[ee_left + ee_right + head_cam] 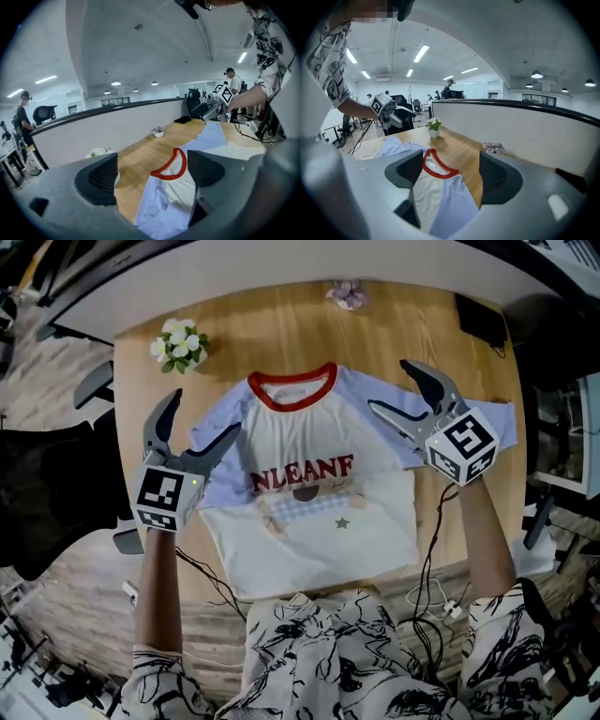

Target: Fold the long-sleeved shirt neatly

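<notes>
Wooden table, pale grain, rounded at the far corners. Spread flat across the middle, front up: shirt, red collar toward the far edge, white body with its hem at the near edge. Left blue sleeve angled down beside the body, right blue sleeve stretched out toward the table's right edge. Near the far left corner, apart from the shirt: small plant with white blooms. At the far edge, beyond the collar: pinkish flower. Toward the far right corner: flat black object.
</notes>
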A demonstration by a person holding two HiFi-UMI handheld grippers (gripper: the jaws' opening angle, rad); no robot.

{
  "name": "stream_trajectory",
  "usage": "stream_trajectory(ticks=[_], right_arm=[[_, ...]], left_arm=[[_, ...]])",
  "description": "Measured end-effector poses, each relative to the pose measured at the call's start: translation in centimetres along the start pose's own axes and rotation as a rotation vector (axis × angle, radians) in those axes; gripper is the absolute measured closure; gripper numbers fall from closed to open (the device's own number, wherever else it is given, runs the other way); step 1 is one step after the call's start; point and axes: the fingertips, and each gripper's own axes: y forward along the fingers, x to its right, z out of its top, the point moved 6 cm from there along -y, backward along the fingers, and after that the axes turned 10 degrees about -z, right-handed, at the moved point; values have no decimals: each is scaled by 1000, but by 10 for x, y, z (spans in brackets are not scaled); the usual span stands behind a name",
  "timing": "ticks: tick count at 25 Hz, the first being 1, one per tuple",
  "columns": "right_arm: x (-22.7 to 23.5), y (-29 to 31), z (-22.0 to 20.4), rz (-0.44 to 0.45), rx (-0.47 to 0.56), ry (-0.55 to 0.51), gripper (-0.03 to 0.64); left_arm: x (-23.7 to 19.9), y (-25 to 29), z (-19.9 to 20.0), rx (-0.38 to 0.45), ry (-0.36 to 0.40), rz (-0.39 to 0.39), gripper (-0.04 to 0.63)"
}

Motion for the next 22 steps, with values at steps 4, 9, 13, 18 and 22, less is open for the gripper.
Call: stream_trajectory(ticks=[4,9,13,18,22], right_arm=[[12,49,-25,44,-105,-22,244],[14,106,-61,125,-244,-62,247],[11,135,-82,175,-320,-92,258],[10,150,-92,192,-357,-133,316],[8,153,-96,192,-359,-135,357]], left_arm=[[-18,44,-30,-70,-54,-96,150],[-36,86,-65,-148,-96,-198,181],[-42,112,-84,-220,-94,-259,197],[-46,129,-93,-242,-98,-289,242],[-46,138,-98,-263,-84,-302,296]])
